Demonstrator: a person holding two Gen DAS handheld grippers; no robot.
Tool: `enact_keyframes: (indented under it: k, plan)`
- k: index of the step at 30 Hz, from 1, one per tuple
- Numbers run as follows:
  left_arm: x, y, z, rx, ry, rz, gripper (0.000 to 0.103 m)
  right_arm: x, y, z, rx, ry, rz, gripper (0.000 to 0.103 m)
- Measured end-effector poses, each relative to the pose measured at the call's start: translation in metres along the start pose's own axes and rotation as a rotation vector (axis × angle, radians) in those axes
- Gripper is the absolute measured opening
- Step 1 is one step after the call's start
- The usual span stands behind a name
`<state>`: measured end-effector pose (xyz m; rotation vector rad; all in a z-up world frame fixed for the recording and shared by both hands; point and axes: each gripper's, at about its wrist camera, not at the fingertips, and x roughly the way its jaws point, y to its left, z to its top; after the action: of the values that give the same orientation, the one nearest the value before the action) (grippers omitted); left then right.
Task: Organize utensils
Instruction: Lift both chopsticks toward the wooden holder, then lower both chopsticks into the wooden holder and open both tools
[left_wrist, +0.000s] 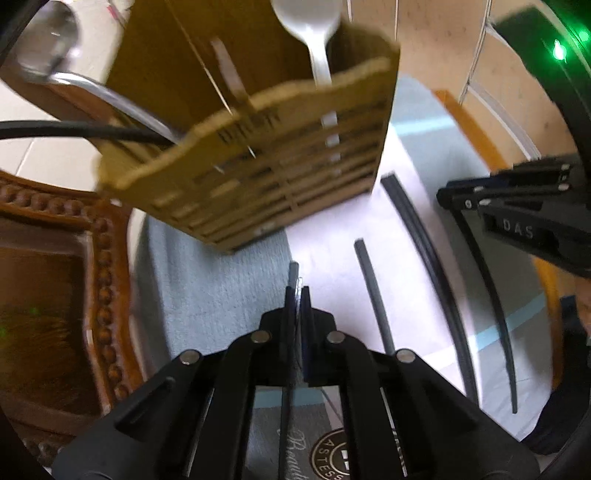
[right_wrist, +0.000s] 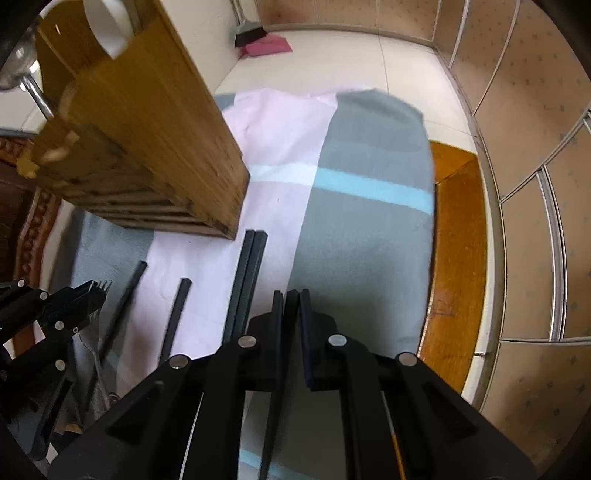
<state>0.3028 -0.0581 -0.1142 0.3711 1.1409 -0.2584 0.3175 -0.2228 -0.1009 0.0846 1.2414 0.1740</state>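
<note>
Between the pressed-together fingers of the left gripper (left_wrist: 298, 291) a fork (right_wrist: 100, 285) is pinched edge-on, so that only a thin grey sliver is seen from the left wrist. From the right wrist its tines are seen poking out past the fingertips, while its handle trails back below the gripper. No gap is left between the jaws beyond the fork itself.

The right gripper (right_wrist: 290, 295) is nearly closed as well, and a black chopstick (right_wrist: 271, 387) is clamped lengthwise between its jaws, its thin end trailing back under the gripper body.

Just ahead of both grippers a slatted wooden utensil holder (left_wrist: 258, 166) is stood on a checked cloth (right_wrist: 362, 240) of pink, grey and blue. A white spoon (left_wrist: 310, 22), a metal ladle (left_wrist: 48, 40) and a black handle (left_wrist: 74, 131) are already lodged in it.

On the cloth, between the holder and the grippers, a pair of black chopsticks (right_wrist: 251, 266) is laid side by side, touching, with a single loose chopstick (right_wrist: 179, 306) near it. The cloth is spread over a wooden table (left_wrist: 99, 258) with a beaded carved edge.
</note>
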Motion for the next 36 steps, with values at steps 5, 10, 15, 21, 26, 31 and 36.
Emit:
enact_keyframes:
  k: [5, 10, 15, 21, 26, 31, 36]
  plan:
    - [-0.048, 0.012, -0.003, -0.066, -0.181, 0.012, 0.002, -0.055, 0.006, -0.002, 0.002, -0.126, 0.051, 0.008]
    - [-0.09, 0.019, -0.015, -0.085, -0.328, 0.071, 0.002, -0.11, 0.019, -0.013, -0.02, -0.262, 0.075, 0.007]
    - [-0.119, 0.012, -0.024, -0.098, -0.425, 0.1, 0.002, -0.155, 0.031, -0.023, -0.051, -0.377, 0.087, 0.007]
    - [-0.143, 0.01, -0.034, -0.125, -0.506, 0.142, 0.002, -0.199, 0.044, -0.038, -0.085, -0.534, 0.078, 0.007]
    - [-0.176, 0.022, -0.041, -0.168, -0.597, 0.211, 0.002, -0.237, 0.054, -0.046, -0.103, -0.71, 0.099, 0.007]
    - [-0.218, 0.039, -0.034, -0.234, -0.696, 0.263, 0.002, -0.274, 0.062, -0.047, -0.091, -0.891, 0.125, 0.007]
    - [-0.249, 0.049, -0.02, -0.286, -0.803, 0.378, 0.002, -0.291, 0.071, -0.032, -0.073, -1.031, 0.124, 0.007]
